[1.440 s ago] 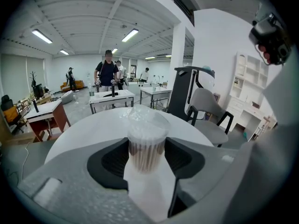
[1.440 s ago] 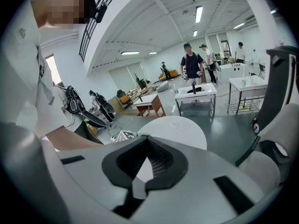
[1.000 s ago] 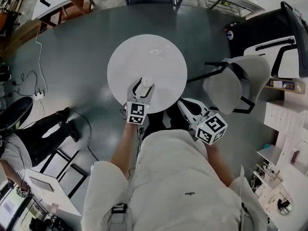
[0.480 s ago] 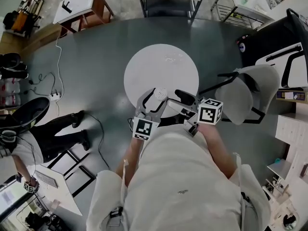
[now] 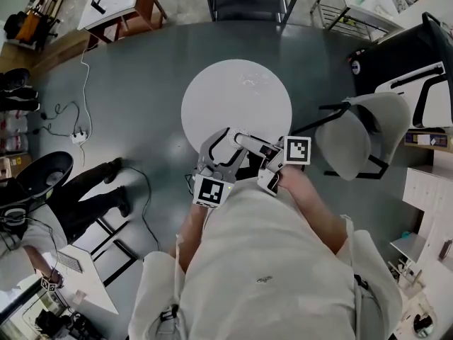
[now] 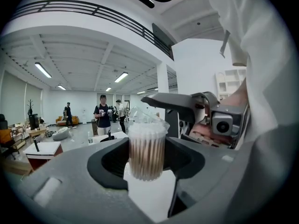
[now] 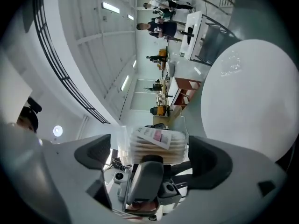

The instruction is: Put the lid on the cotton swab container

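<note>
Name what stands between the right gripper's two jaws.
The cotton swab container, seen in the right gripper view. The right gripper's jaws have just been opening around it; the left gripper holds it.

The clear cotton swab container (image 6: 146,148), packed with white-tipped swabs, stands upright, clamped between the jaws of the left gripper (image 6: 147,161). Its transparent lid (image 6: 148,119) rests on top, above the jaws.
</note>
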Tool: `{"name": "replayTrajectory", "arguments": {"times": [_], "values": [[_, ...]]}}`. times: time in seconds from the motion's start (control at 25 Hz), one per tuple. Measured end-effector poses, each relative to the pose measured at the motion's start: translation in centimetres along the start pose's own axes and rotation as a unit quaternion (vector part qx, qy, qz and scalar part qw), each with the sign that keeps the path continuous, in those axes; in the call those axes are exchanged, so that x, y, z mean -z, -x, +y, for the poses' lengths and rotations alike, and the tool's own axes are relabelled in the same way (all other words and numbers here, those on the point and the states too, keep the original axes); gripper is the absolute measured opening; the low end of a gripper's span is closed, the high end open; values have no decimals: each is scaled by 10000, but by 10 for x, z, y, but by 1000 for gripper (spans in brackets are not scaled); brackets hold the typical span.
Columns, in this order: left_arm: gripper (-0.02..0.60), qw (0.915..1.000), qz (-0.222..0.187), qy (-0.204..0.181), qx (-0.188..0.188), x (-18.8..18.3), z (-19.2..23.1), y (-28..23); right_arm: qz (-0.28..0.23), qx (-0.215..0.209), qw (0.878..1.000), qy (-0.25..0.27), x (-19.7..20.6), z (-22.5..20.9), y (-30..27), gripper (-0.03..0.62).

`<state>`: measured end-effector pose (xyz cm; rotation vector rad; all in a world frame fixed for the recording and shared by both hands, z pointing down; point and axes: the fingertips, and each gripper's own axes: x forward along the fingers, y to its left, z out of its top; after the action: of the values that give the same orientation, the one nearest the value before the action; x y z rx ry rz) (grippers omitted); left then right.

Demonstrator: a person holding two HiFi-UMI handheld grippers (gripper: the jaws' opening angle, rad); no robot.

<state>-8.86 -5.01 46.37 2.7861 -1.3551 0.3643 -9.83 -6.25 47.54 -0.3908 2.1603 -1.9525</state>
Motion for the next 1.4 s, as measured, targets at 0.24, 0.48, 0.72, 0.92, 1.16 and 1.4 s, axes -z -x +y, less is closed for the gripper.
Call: {"name": "replayTrajectory", "arguments": {"times": [0.24, 0.48, 0.72, 0.92, 1.16, 1.4], "values": [[244, 9998, -178, 4, 87, -8, -1, 1, 26, -239, 9993, -283, 6, 7, -8, 509], [244, 9992, -117, -289, 254, -8, -7, -2, -84, -263, 9993, -269, 0, 6, -9, 508], [244, 9985, -165, -321, 400, -12, -21, -5, -127, -226, 9972, -702, 0, -1, -1, 462], [244, 9987, -114, -269, 419, -10, -29, -8, -18, -202, 9970, -752, 1, -6, 6, 430], [244, 9983, 14, -468, 347, -10, -32, -7, 217, -39, 9979, -604, 3, -7, 8, 422], [244, 9979, 233, -496, 346, -8, -34, -15, 243, 157, 9989, -374, 1, -11, 10, 420]]}}
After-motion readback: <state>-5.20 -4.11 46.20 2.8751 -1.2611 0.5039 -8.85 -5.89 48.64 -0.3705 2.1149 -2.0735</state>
